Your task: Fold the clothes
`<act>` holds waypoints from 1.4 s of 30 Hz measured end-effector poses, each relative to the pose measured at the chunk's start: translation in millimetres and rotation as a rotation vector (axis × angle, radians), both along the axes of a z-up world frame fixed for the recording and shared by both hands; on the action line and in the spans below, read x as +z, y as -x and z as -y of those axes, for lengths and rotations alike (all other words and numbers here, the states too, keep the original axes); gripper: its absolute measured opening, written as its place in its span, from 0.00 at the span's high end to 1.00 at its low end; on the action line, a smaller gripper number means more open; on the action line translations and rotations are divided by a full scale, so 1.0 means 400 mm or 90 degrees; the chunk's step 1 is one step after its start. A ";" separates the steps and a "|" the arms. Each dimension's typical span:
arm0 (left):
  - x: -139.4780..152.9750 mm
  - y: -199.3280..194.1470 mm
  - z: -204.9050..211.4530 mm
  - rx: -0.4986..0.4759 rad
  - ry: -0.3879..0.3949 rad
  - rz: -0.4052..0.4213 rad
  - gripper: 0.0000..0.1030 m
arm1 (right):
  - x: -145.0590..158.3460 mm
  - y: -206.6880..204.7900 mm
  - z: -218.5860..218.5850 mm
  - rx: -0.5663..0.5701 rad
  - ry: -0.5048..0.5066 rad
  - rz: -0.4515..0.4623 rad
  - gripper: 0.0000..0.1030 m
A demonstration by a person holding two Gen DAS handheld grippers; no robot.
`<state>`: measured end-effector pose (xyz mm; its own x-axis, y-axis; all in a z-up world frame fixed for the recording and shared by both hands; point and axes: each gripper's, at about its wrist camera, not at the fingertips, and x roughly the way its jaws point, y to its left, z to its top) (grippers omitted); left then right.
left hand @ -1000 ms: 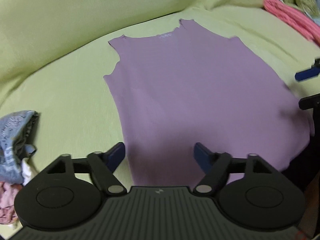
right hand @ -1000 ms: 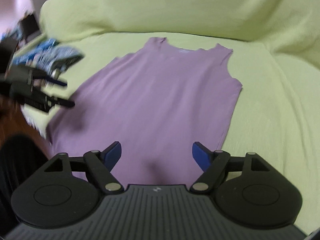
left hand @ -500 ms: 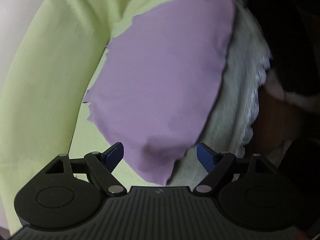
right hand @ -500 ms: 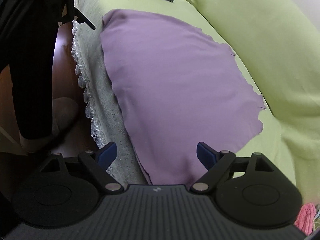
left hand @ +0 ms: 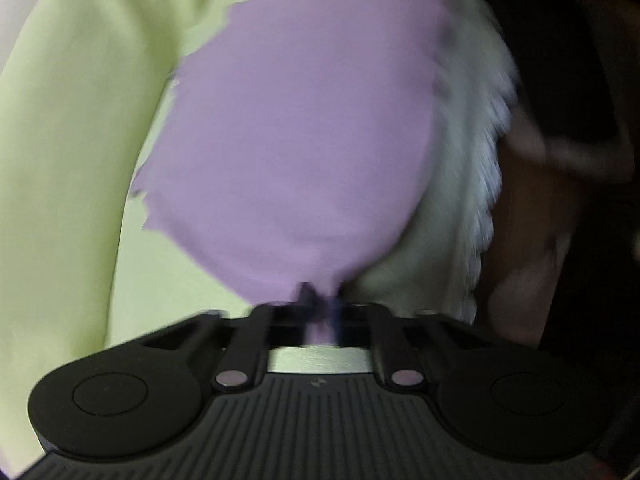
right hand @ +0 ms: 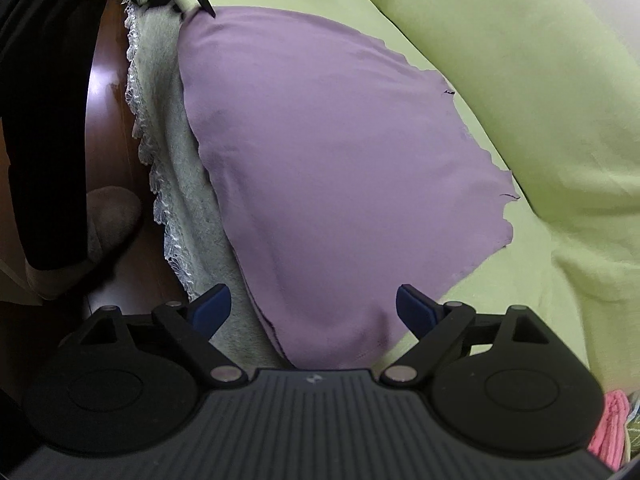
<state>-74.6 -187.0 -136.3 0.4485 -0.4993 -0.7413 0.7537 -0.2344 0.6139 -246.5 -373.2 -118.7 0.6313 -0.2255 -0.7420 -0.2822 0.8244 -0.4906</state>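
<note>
Purple sleeveless top (right hand: pixel 340 168) spread flat on the yellow-green sofa cover (right hand: pixel 540 80), hem side toward the seat's front edge, just beside the white lace trim (right hand: pixel 160 200) hanging there. Armholes and neckline on the far side of the top, toward the cushioned backrest.

Left gripper (left hand: pixel 320 308) closing, fingers nearly pressed together, pinching one hem corner of the top (left hand: pixel 300 140); a thin strip of purple fabric caught between the blue pads. Left wrist view blurred. Same gripper seen small at the top's far corner in the right wrist view (right hand: pixel 196 0), tips on the fabric.

Right gripper (right hand: pixel 314 308) opening, fingers spread wide, astride the other hem corner of the top; pads clear of the cloth on both sides, nothing pinched.

Beyond the lace trim, away from the top: brown floor (right hand: pixel 108 92), a person's dark trouser leg (right hand: pixel 44 120) and grey slipper (right hand: pixel 108 220). Pink knit item (right hand: pixel 612 432) past the right gripper, well apart from the top.
</note>
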 end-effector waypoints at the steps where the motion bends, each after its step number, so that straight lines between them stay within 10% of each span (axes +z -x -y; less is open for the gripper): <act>1: 0.029 -0.021 0.007 0.023 0.019 -0.032 0.94 | -0.004 -0.002 -0.004 0.007 0.004 0.001 0.13; 10: 0.186 -0.149 0.060 0.125 0.106 -0.204 0.95 | -0.090 -0.031 -0.082 0.098 0.111 0.006 0.14; 17: 0.190 -0.158 0.045 0.129 0.102 -0.209 0.95 | -0.076 0.026 -0.049 0.077 0.162 0.030 1.00; 32: 0.270 -0.065 -0.064 0.101 0.115 -0.273 0.99 | 0.164 0.186 -0.051 0.070 0.091 0.095 1.00; 42: 0.310 -0.461 0.282 0.161 0.166 -0.287 0.99 | 0.294 -0.221 0.347 -0.022 -0.050 0.085 1.00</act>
<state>109.7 -299.6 -12.3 0.2459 -0.6092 -0.7540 0.9672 0.1034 0.2319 -158.3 -512.0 -1.0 0.7186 -0.1924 -0.6683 -0.1902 0.8699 -0.4550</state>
